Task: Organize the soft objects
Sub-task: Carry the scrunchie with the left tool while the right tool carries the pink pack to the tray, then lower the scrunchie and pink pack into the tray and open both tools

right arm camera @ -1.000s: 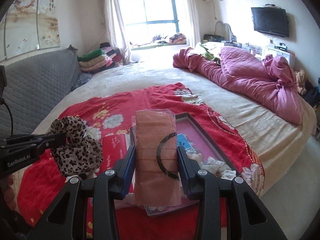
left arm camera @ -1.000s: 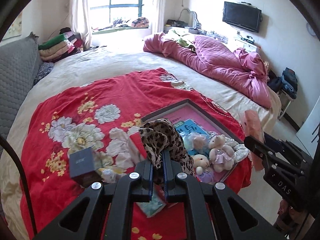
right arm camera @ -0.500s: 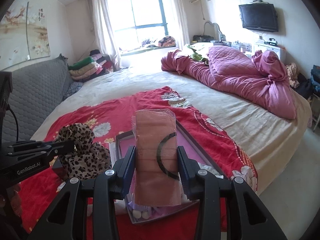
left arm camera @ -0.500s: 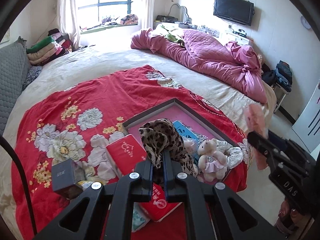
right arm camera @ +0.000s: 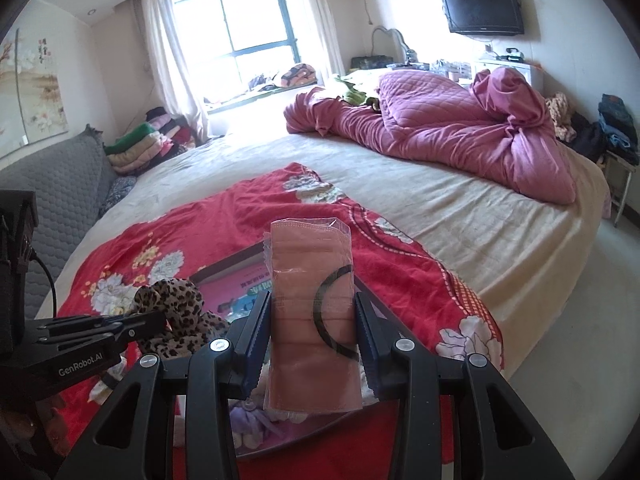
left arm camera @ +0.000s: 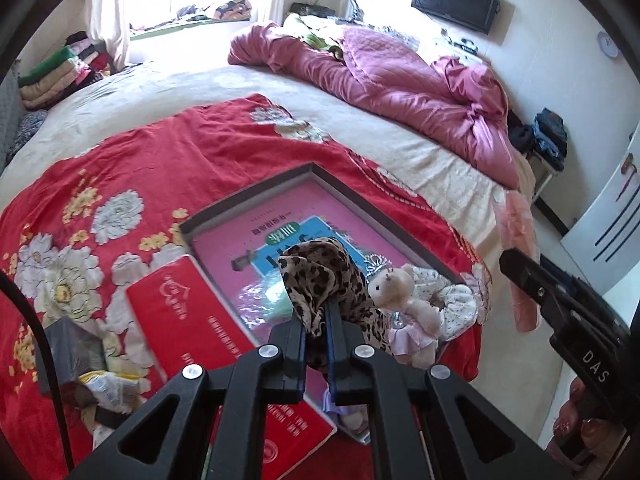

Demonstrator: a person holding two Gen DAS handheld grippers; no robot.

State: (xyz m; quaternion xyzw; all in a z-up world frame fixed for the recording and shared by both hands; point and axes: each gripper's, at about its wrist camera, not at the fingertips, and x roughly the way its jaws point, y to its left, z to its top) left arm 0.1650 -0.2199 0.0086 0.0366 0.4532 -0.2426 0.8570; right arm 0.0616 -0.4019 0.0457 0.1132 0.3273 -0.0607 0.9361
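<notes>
A wide bed (right arm camera: 460, 216) with a beige sheet fills the room; a red flowered blanket (left arm camera: 160, 168) is spread over its near part and a rumpled pink quilt (right arm camera: 460, 136) lies heaped at the far right. On the blanket sits a shallow dark-rimmed tray (left arm camera: 248, 196) with a pink floor, holding a blue booklet (left arm camera: 296, 236), a small teddy bear (left arm camera: 404, 300) and a pale frilled cloth (left arm camera: 452, 300). A red box (left arm camera: 192, 320) lies against the tray's left edge, partly on the blanket; a dark small box (left arm camera: 68, 344) sits further left. The left gripper (left arm camera: 316, 320) has its fingers pinched tight on a leopard-print cloth (left arm camera: 324, 272), raised above the tray. The right gripper (right arm camera: 312, 312) clamps a wrapped pack of pink face masks (right arm camera: 312, 312) upright between half-spread fingers, above the tray's near end. Beyond the bed are a bright window (right arm camera: 256, 28) with curtains, folded clothes (right arm camera: 148, 140) stacked beside a grey padded headboard (right arm camera: 52, 184), a wall television (right arm camera: 480, 6) and a painting (right arm camera: 28, 84).
</notes>
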